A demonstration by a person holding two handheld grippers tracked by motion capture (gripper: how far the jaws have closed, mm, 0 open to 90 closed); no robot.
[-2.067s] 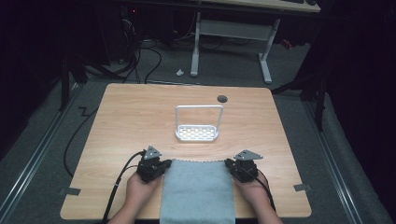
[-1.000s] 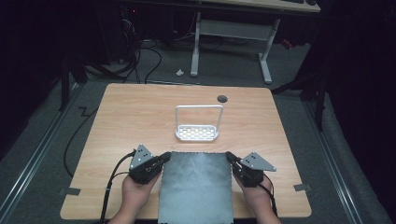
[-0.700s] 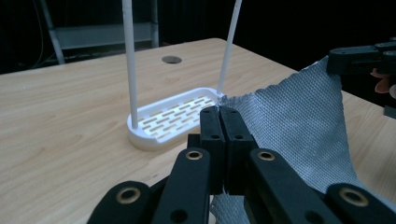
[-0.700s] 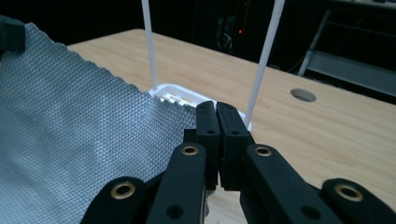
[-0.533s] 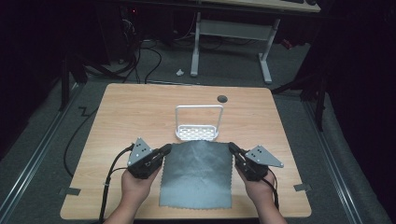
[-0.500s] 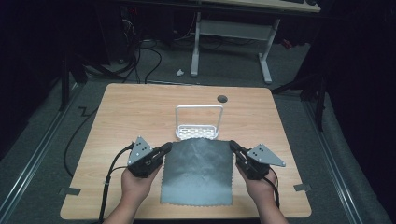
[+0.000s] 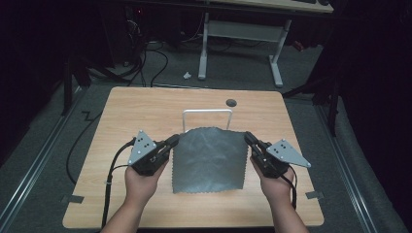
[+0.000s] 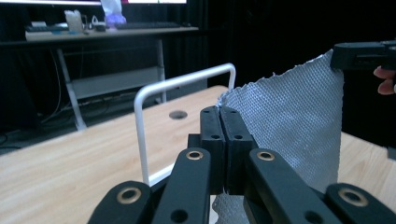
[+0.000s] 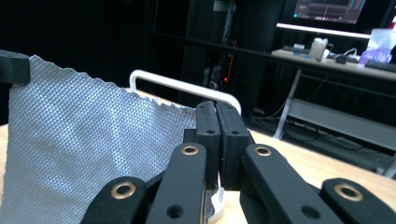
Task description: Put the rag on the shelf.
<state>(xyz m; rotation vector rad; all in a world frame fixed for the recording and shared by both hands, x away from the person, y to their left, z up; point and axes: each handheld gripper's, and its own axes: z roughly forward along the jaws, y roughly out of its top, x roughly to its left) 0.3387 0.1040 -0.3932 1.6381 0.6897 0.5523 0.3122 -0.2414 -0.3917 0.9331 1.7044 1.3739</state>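
**Grey cloth held spread between two grippers above the counter**

High view: a person's two hands enter from the near edge of the wooden counter (image 7: pixel 145 111). The left hand (image 7: pixel 141 182) carries the left gripper (image 7: pixel 173 142); the right hand (image 7: pixel 273 183) carries the right gripper (image 7: pixel 248 140). Each gripper bears a grey three-cornered plate on top, and a black cable trails from each toward the near edge. Between them hangs a grey cloth (image 7: pixel 209 158), roughly square, with a pinked, zigzag border. Its two far corners are taken by the grippers, one corner each, so that the sheet is spread flat between them and slopes down toward the near edge, over the middle of the counter. Just beyond the cloth's far edge a white wire rack (image 7: pixel 207 112) shows its upright looped handle; the lower part of the rack is hidden behind the cloth. A small round dark hole (image 7: pixel 231 102) lies near the far edge of the counter.

Left gripper view: the black fingers (image 8: pixel 212 126) are pressed together, closed on the corner of the woven cloth, which stretches away to the right to the other gripper's fingers. The white handle of the rack rises behind, to the left.

Right gripper view: the fingers (image 9: pixel 207 128) are likewise closed on the cloth's corner; the sheet runs off to the left, where the left gripper pinches its other corner. The rack handle stands behind the cloth's upper edge.
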